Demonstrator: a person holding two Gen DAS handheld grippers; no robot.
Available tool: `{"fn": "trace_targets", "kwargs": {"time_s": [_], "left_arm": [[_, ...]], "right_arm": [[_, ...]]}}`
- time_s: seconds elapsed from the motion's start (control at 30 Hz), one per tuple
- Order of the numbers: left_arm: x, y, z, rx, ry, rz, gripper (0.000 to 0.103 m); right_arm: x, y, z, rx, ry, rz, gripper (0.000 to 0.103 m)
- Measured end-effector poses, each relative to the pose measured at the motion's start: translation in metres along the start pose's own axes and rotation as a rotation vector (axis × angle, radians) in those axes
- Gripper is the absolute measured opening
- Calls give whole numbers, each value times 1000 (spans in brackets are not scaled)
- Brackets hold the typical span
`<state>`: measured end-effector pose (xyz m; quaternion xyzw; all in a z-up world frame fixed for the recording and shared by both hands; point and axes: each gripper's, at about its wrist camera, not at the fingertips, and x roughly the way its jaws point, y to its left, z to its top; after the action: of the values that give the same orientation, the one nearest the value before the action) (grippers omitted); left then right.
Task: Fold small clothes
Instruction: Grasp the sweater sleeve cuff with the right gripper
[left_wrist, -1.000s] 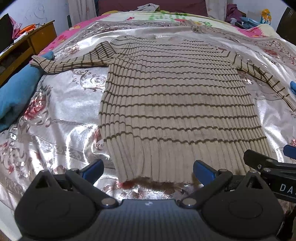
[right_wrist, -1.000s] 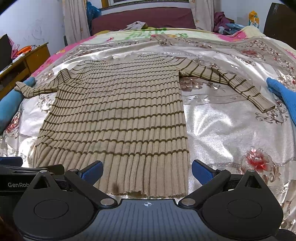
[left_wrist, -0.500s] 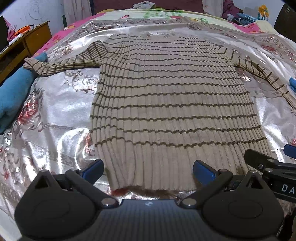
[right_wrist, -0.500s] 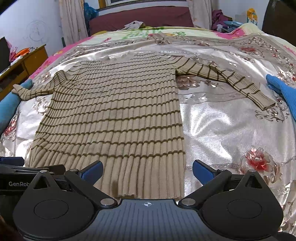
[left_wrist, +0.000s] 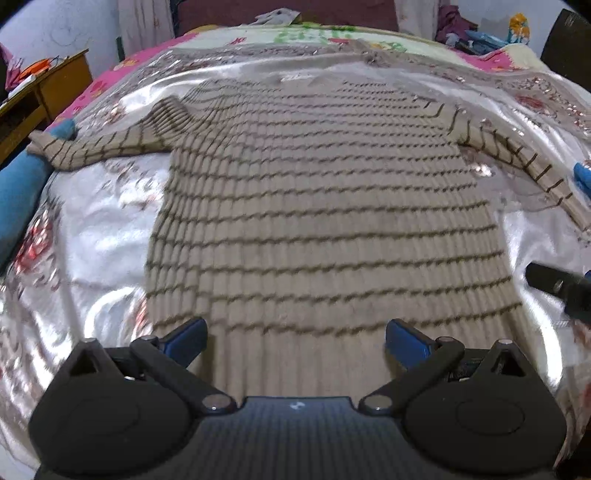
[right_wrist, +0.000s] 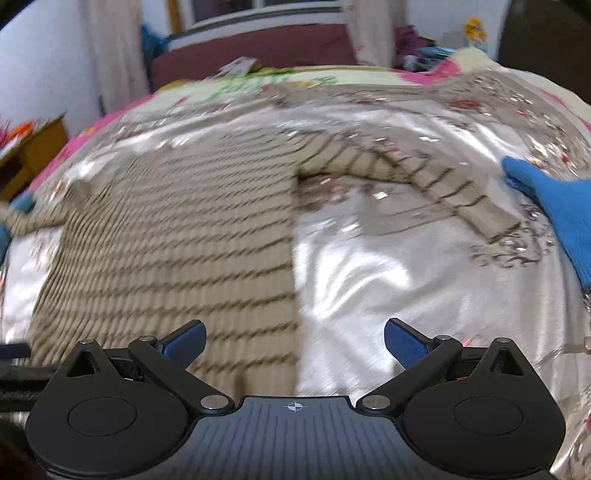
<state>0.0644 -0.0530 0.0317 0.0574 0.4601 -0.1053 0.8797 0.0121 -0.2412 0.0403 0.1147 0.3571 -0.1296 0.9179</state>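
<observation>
A beige ribbed sweater with thin dark stripes (left_wrist: 314, 206) lies flat on the silver bed cover, both sleeves spread out. My left gripper (left_wrist: 295, 341) is open, over the sweater's lower part, with its hem hidden under the gripper body. My right gripper (right_wrist: 294, 341) is open, over the sweater's right side edge (right_wrist: 291, 258). The sweater (right_wrist: 177, 236) fills the left of the right wrist view, with its right sleeve (right_wrist: 424, 181) stretched to the right. Part of the right gripper (left_wrist: 557, 286) shows at the right edge of the left wrist view. Both views are blurred.
The silver floral bed cover (right_wrist: 406, 266) spreads all around. A blue garment (right_wrist: 554, 206) lies at the right, another blue cloth (left_wrist: 18, 195) at the left. A wooden cabinet (left_wrist: 44, 88) stands at the far left. Clutter sits beyond the bed's head.
Both grippers have moved forward over the sweater; its bottom hem has slipped out of sight beneath them. Both stay open.
</observation>
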Motion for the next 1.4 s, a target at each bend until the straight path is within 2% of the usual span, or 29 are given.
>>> {"fn": "trace_targets", "kwargs": {"time_s": [0.13, 0.37, 0.5, 0.67, 0.77, 0.97, 1.1, 1.2, 1.23, 1.33, 1.4], "left_arm": [[7, -20, 16, 36, -29, -30, 103], [28, -63, 44, 87, -50, -100, 103], [37, -79, 48, 91, -65, -117, 103], [50, -99, 47, 132, -64, -139, 103], [56, -106, 46, 139, -50, -159, 103], [64, -108, 43, 132, -22, -178, 103], [63, -106, 42, 119, -18, -190, 103], [58, -101, 42, 102, -19, -203, 103], [56, -99, 42, 97, -22, -207, 103], [49, -88, 42, 78, -35, -214, 103], [45, -77, 42, 59, -45, -211, 103]], "right_arm": [[4, -40, 21, 32, -62, -59, 102], [35, -88, 47, -112, -116, -206, 99], [58, -107, 51, -197, -89, -251, 93], [82, -119, 50, -297, -39, -252, 81], [89, -125, 50, -307, -21, -236, 71], [93, -140, 58, -264, 13, -229, 43], [87, -140, 61, -266, 29, -238, 18], [78, -141, 68, -222, 52, -205, 5], [73, -142, 72, -184, 62, -173, 3], [52, -143, 89, 4, 101, 19, 0], [37, -134, 102, 71, 97, 132, 0]]}}
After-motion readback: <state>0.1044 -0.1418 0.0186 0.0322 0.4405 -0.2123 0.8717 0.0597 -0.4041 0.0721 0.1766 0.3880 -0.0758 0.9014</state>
